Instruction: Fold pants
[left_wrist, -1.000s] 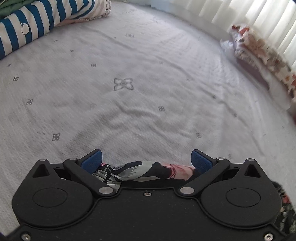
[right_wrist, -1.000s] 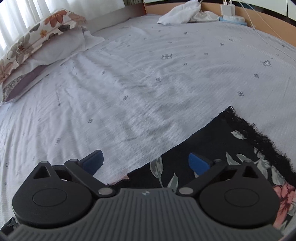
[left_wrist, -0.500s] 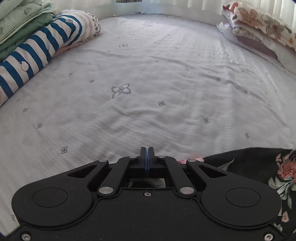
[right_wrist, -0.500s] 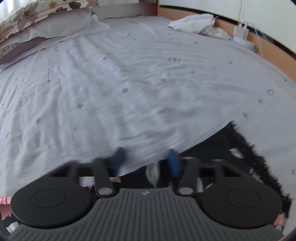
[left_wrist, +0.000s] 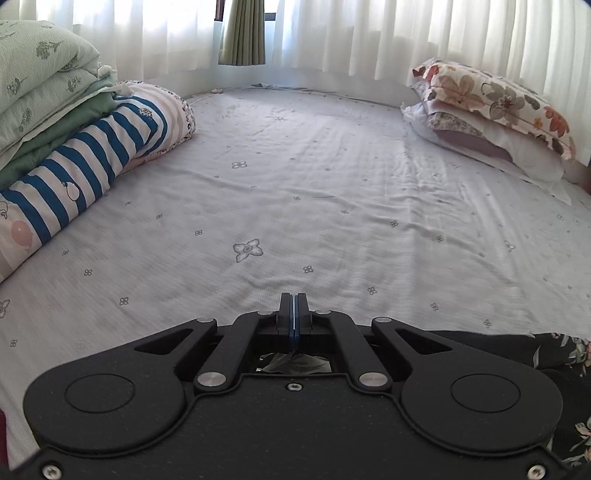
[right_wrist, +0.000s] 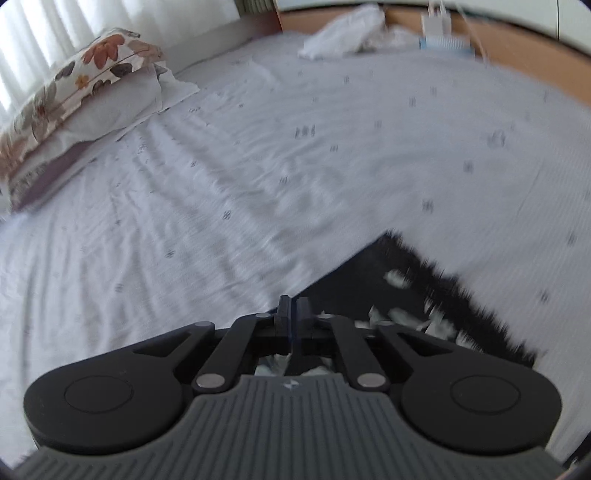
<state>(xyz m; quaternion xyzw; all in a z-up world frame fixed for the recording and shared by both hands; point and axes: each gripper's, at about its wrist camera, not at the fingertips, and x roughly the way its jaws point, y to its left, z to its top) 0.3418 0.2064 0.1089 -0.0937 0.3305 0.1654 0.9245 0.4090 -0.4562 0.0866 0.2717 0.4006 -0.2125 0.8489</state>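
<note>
With both tools raised over the pale grey patterned bedsheet (left_wrist: 295, 192), we see the left gripper (left_wrist: 294, 314) clenched, its blue pads pressed together on the black floral-print pants (left_wrist: 554, 354), whose fabric shows beneath the jaws. We see the right gripper (right_wrist: 292, 314) nearly closed on the same pants (right_wrist: 406, 280), its jaws easing apart slightly, fabric between them.

left gripper (left_wrist: 294, 314): jaws pressed together | right gripper (right_wrist: 293, 317): jaws opening
</note>
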